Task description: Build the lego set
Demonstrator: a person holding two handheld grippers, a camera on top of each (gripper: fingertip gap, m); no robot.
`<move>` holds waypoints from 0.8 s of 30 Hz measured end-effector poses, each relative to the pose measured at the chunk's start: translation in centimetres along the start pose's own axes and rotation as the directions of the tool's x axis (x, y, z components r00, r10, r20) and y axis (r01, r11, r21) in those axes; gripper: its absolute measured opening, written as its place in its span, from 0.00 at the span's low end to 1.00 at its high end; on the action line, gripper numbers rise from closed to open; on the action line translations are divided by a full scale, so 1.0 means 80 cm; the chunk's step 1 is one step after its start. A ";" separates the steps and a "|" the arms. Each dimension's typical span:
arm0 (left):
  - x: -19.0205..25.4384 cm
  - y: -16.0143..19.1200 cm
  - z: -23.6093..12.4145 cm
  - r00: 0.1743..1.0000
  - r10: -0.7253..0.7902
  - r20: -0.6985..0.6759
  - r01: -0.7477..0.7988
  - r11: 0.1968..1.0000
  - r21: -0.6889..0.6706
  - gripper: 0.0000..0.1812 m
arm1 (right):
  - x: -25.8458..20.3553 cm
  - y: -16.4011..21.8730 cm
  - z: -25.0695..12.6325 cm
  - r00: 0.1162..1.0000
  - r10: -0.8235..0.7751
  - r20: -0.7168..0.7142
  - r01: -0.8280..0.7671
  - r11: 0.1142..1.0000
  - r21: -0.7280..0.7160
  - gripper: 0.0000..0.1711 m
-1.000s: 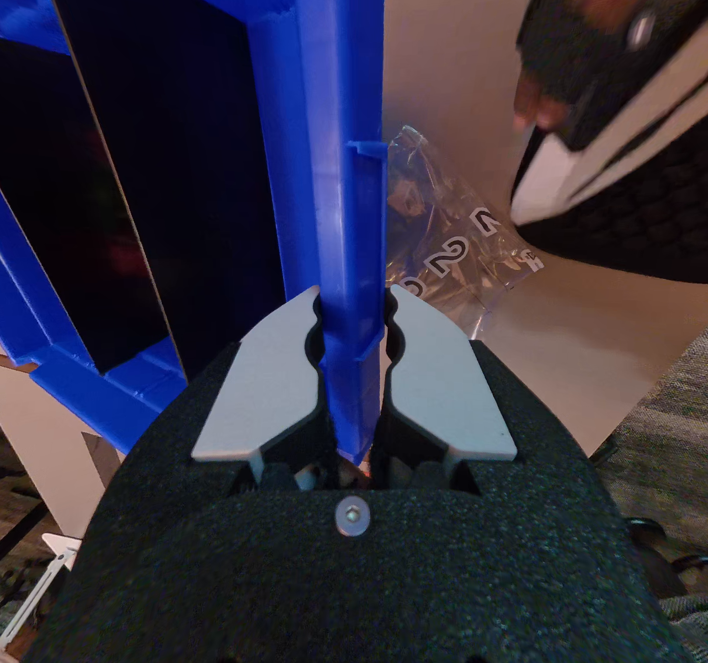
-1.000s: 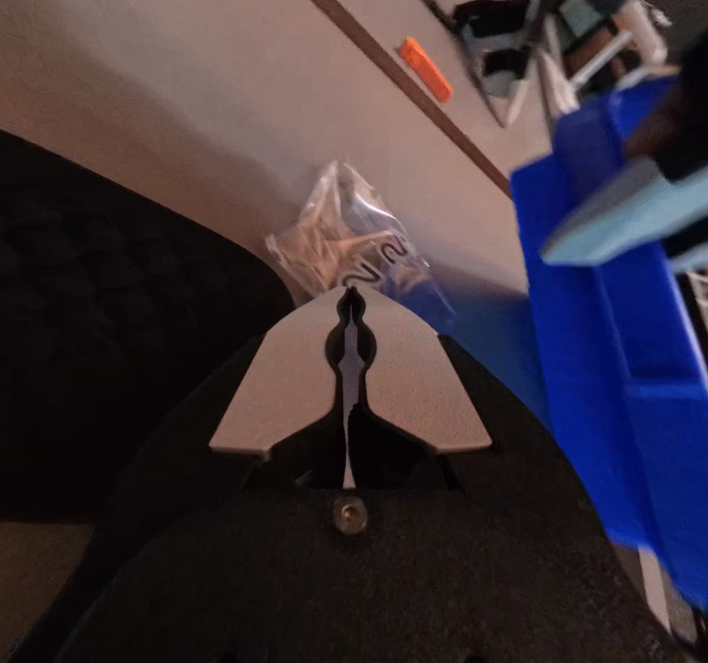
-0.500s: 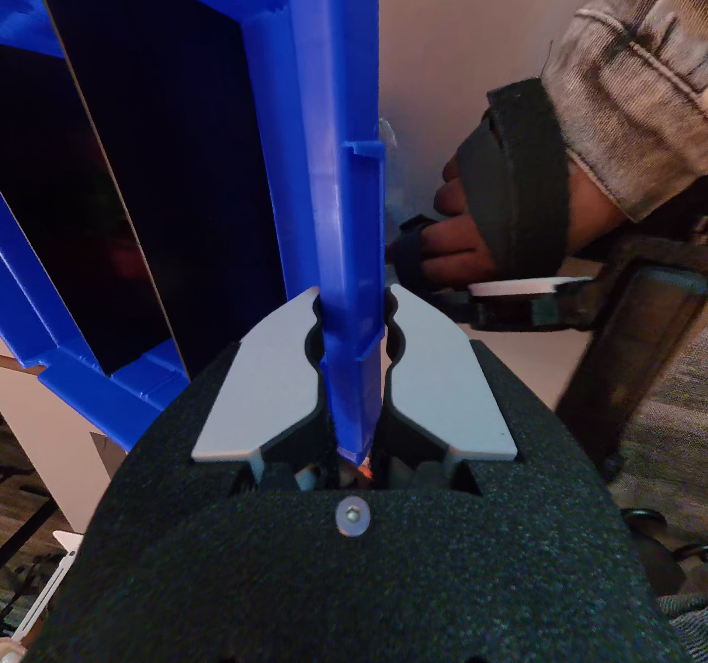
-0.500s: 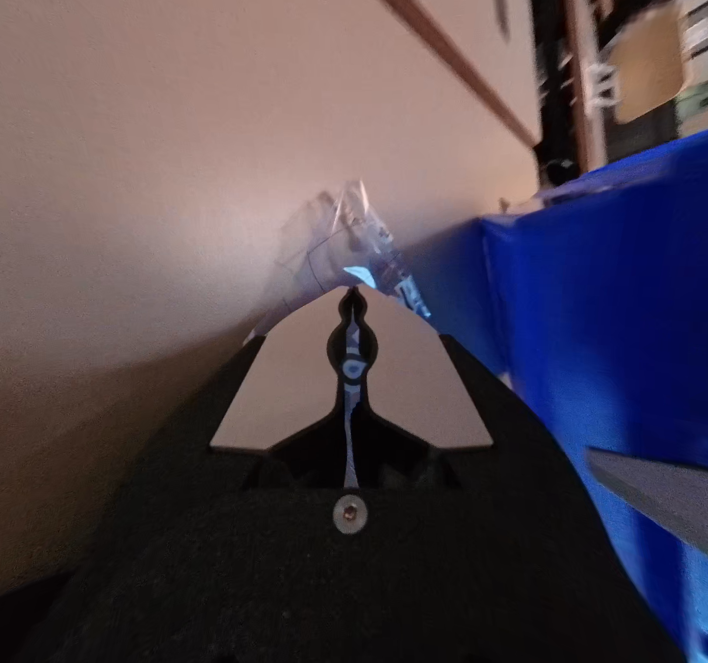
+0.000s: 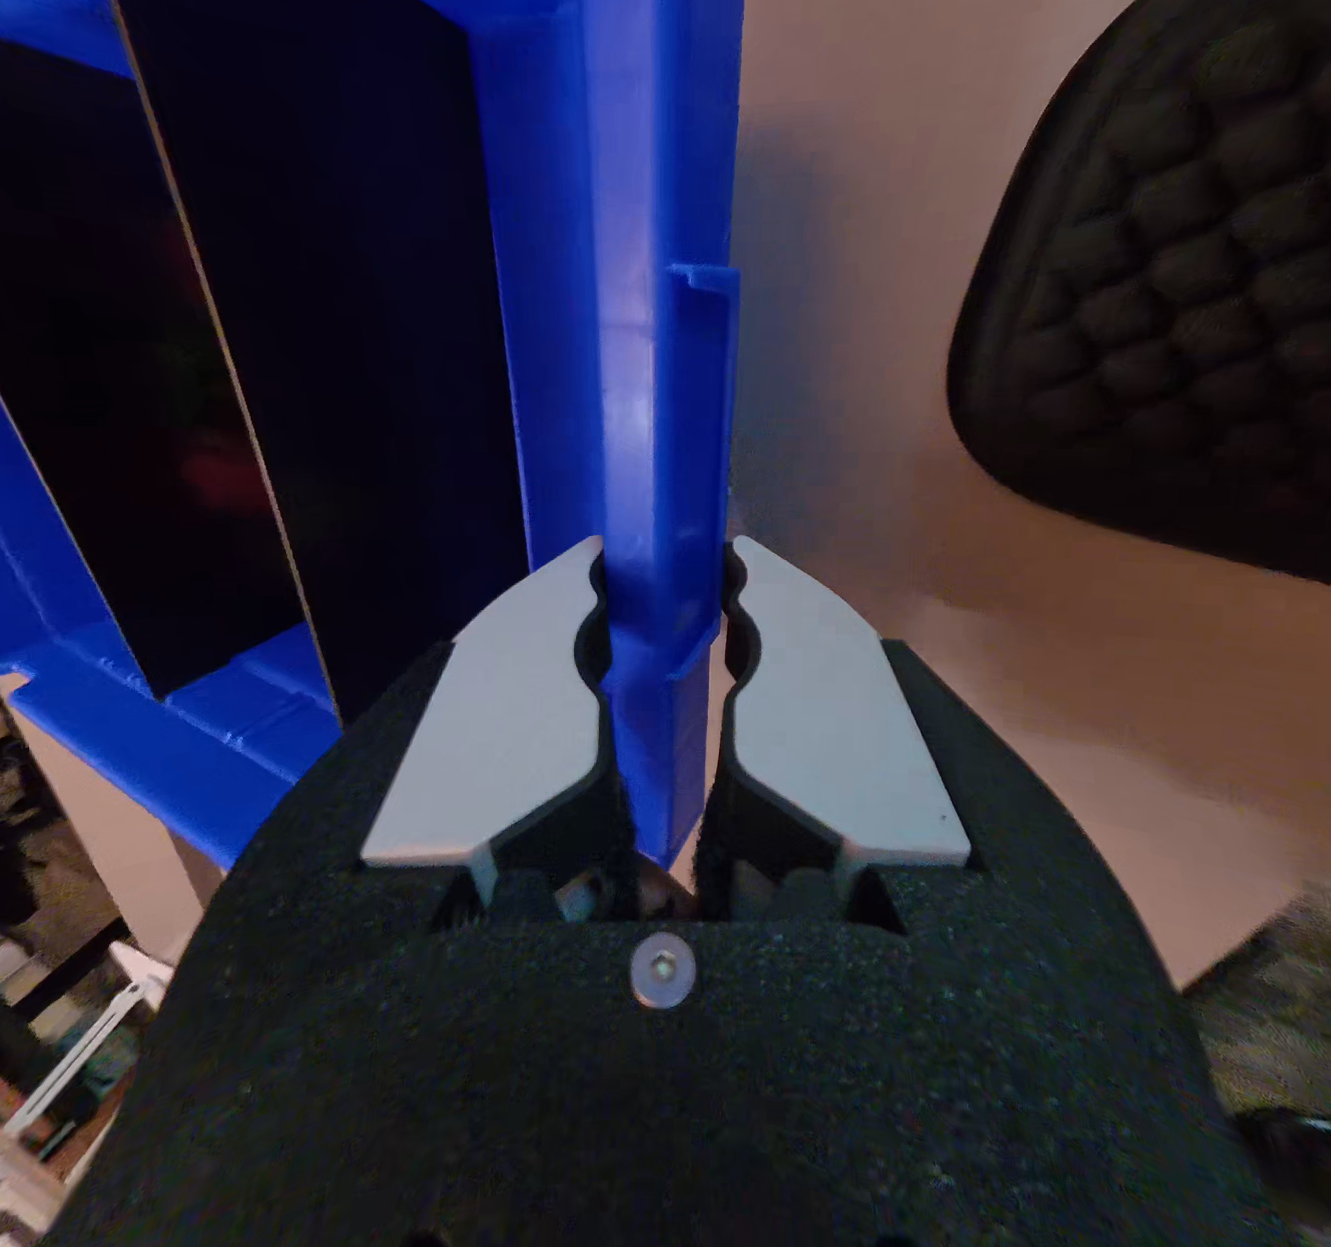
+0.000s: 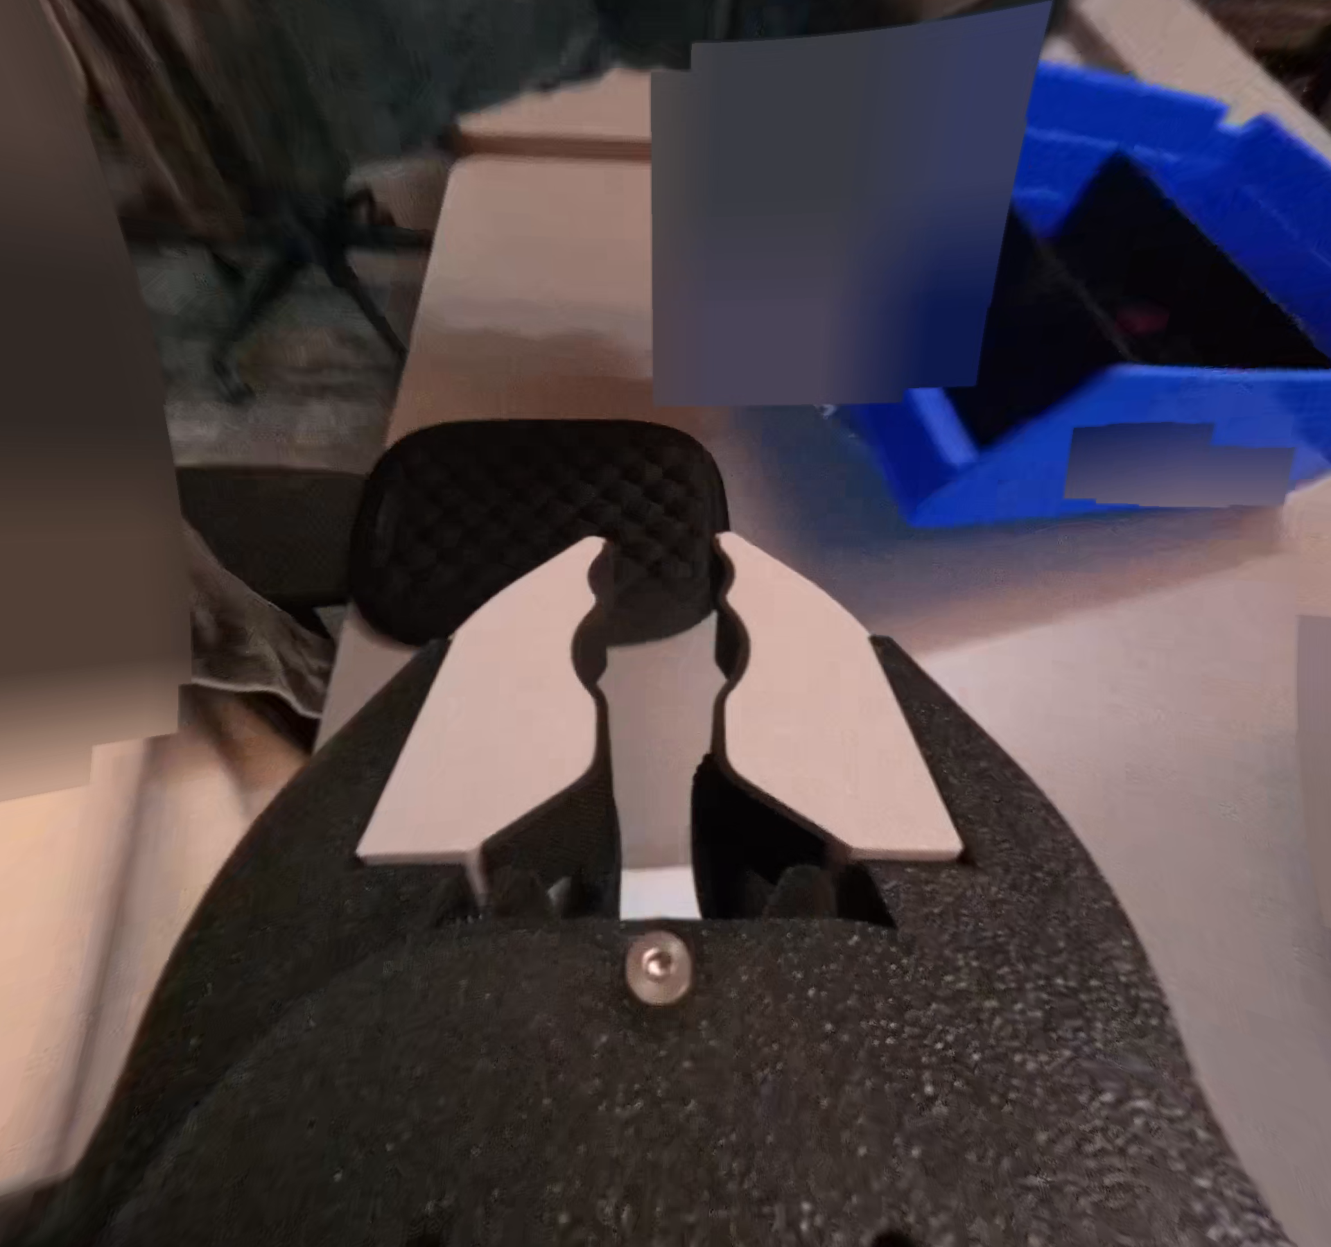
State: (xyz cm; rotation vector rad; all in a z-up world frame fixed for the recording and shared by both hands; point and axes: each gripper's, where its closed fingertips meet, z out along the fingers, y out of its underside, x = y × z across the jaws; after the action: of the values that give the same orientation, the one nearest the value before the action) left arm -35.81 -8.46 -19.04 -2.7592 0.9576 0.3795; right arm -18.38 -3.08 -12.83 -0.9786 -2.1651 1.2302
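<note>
My left gripper [image 5: 662,672] clamps the wall of the blue bin [image 5: 648,204], tilted up off the table [image 5: 900,636]. My right gripper [image 6: 659,636] hangs over the table, jaws narrowly apart, holding nothing, facing a black textured pad [image 6: 540,492] at the table's edge. No Lego pieces show; I cannot place them. Risk: the smooth wall slipping, dropping the bin.

Left wrist view tight against the blue bin [image 5: 652,276]; right wrist view farther back; shared bin, black case [image 6: 540,521].
</note>
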 end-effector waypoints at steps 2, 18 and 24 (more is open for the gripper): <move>0.013 0.007 0.014 0.999 0.017 0.047 -0.016 1.000 -0.011 0.15 | 0.011 0.000 -0.050 0.997 0.083 -0.004 -0.082 0.990 0.112 0.24; 0.069 0.013 0.044 1.000 -0.012 0.016 0.012 1.000 0.012 0.13 | 0.059 0.199 -0.359 0.753 0.463 -0.468 -0.432 0.884 0.179 0.31; 0.072 0.010 0.037 1.000 -0.024 0.014 0.024 1.000 0.014 0.18 | 0.040 0.264 -0.316 0.830 0.368 -0.419 -0.467 0.870 -0.160 0.37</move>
State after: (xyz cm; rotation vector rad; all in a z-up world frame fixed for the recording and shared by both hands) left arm -32.46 -11.67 -23.65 -2.7497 0.9192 0.3866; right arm 4.28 20.35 -18.59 -1.7265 -1.8793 0.8425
